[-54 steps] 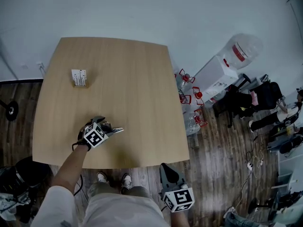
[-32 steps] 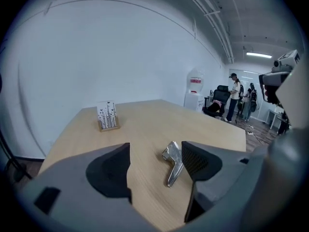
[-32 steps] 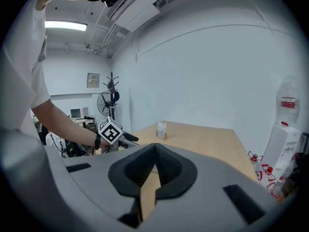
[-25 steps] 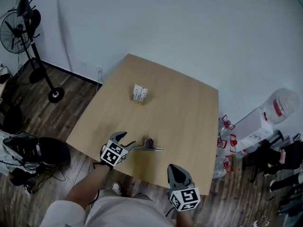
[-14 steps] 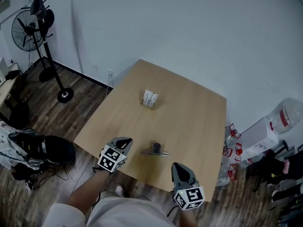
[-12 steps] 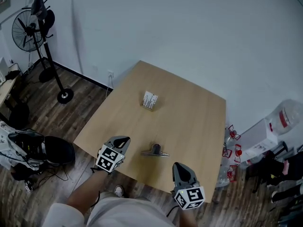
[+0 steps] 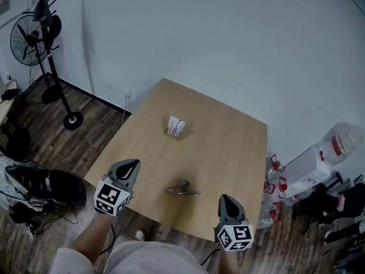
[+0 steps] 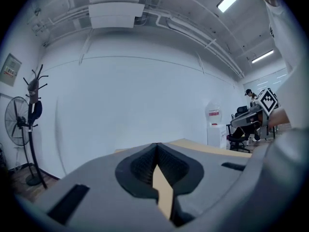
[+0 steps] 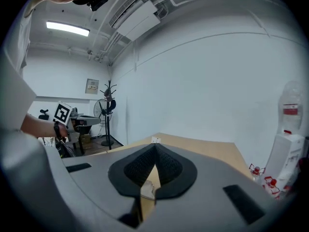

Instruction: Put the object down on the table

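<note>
Two grippers are held at the near edge of the wooden table (image 7: 228, 136): the left gripper (image 7: 130, 165) and the right gripper (image 7: 226, 201), both closed on nothing. The metal object (image 7: 182, 188) is seen lying on the table between them. A card stand (image 7: 175, 127) is set farther back, and a fan (image 7: 31, 33) is seen by the white wall (image 7: 228, 44).

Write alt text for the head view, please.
A metal clip lies on a wooden table, apart from the left gripper and right gripper, which hover shut at the near edge. A small box stands farther back.
</note>
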Demonstrator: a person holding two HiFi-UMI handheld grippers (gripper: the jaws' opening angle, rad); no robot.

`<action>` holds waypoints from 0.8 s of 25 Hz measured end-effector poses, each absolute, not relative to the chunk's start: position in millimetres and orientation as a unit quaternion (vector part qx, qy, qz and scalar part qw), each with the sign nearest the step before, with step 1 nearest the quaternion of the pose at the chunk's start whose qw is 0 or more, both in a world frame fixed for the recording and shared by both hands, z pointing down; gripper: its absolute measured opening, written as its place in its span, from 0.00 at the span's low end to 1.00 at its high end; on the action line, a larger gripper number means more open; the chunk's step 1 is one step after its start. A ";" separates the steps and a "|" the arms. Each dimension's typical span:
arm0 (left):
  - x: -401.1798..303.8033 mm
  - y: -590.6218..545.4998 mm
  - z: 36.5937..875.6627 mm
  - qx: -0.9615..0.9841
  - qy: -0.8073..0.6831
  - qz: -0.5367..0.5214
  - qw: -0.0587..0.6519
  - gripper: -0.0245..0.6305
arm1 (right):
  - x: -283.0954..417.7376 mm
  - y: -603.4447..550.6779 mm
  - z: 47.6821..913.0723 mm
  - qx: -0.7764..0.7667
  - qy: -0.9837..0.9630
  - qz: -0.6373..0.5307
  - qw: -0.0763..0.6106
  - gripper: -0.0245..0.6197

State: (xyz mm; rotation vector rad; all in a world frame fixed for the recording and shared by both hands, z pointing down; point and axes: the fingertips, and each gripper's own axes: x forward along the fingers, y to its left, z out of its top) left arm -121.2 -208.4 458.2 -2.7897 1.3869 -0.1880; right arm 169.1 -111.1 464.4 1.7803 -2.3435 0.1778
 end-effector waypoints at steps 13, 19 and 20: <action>-195.5 -177.1 418.0 -0.850 0.527 0.007 0.009 0.05 | 226.0 -103.6 454.5 0.657 -0.747 0.062 0.076 0.03; -192.6 -173.0 404.8 -0.849 0.528 0.016 0.020 0.05 | 241.2 -101.9 442.5 0.676 -0.731 0.056 0.069 0.03; -189.3 -172.3 400.4 -0.851 0.524 0.019 0.024 0.05 | 243.5 -101.0 440.7 0.678 -0.729 0.055 0.069 0.03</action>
